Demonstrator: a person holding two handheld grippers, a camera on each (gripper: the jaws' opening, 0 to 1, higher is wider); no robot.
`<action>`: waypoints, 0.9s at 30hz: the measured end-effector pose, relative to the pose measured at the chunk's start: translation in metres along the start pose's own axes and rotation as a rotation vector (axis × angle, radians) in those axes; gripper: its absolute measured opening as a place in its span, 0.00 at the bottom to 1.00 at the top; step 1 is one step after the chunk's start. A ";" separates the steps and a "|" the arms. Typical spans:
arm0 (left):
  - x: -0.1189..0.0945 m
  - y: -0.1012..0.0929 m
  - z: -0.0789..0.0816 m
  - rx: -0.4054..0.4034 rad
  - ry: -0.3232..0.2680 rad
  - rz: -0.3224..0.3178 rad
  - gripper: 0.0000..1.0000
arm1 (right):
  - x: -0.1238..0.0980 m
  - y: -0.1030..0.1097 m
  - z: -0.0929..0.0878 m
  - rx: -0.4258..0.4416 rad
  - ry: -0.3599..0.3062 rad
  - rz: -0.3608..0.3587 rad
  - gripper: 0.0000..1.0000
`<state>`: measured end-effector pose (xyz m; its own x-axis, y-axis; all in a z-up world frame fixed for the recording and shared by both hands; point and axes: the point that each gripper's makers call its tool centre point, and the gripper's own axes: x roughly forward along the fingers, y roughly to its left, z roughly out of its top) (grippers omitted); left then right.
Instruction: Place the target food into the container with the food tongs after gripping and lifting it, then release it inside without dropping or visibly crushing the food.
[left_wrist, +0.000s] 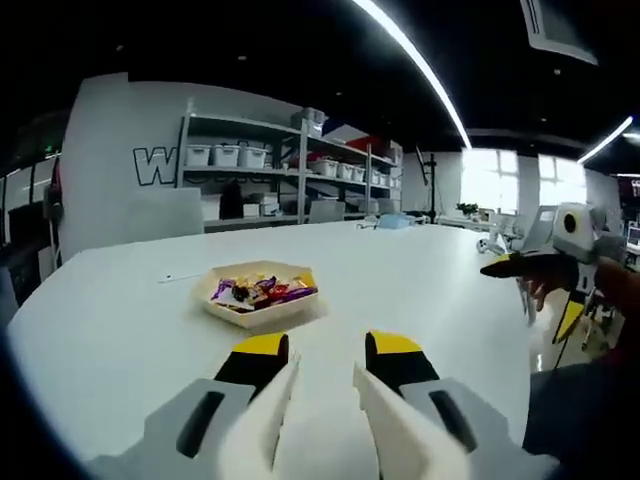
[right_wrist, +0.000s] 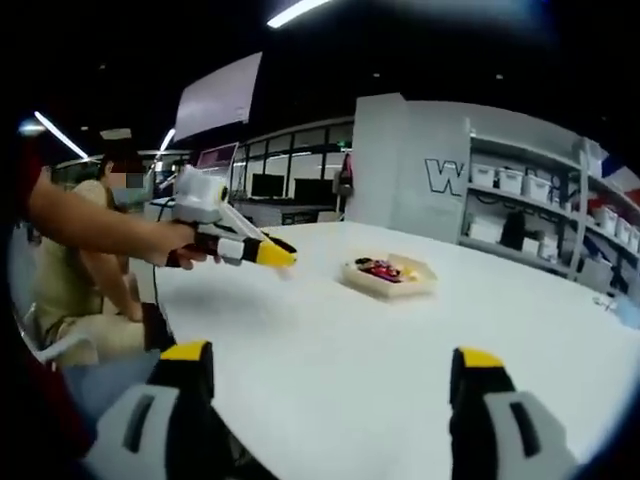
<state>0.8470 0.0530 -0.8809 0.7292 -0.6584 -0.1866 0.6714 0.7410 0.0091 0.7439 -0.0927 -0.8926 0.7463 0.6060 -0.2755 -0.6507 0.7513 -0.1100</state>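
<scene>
A shallow beige tray (left_wrist: 258, 300) of several bright wrapped sweets sits on the white table (left_wrist: 420, 290); it also lies mid-table in the right gripper view (right_wrist: 390, 280). My left gripper (left_wrist: 328, 346) points at the tray from a short way in front of it, its yellow-tipped jaws apart with nothing between them. From the side, the left gripper (right_wrist: 268, 252) hovers over the table left of the tray, held by a person's hand. My right gripper (right_wrist: 332, 358) stands wide open above the near table edge, far from the tray. The right gripper (left_wrist: 535, 292) also appears at the table's right edge.
Shelving with white bins (left_wrist: 300, 160) stands behind the table against a white wall. A person (right_wrist: 75, 290) sits at the table's left side in the right gripper view. Bare tabletop surrounds the tray on all sides.
</scene>
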 end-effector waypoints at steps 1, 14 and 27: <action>-0.001 -0.003 0.000 -0.007 0.003 0.001 0.29 | 0.001 0.000 0.000 -0.007 0.001 0.000 0.93; -0.009 -0.049 -0.004 0.022 -0.007 -0.123 0.29 | 0.019 0.009 -0.001 0.021 -0.039 0.075 0.69; -0.001 -0.075 -0.009 -0.015 -0.082 -0.289 0.29 | 0.045 0.033 -0.002 -0.184 -0.125 0.206 0.25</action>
<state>0.7944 -0.0008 -0.8905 0.5170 -0.8502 -0.0994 0.8509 0.5231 -0.0478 0.7556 -0.0415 -0.9107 0.5998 0.7768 -0.1918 -0.7963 0.5559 -0.2384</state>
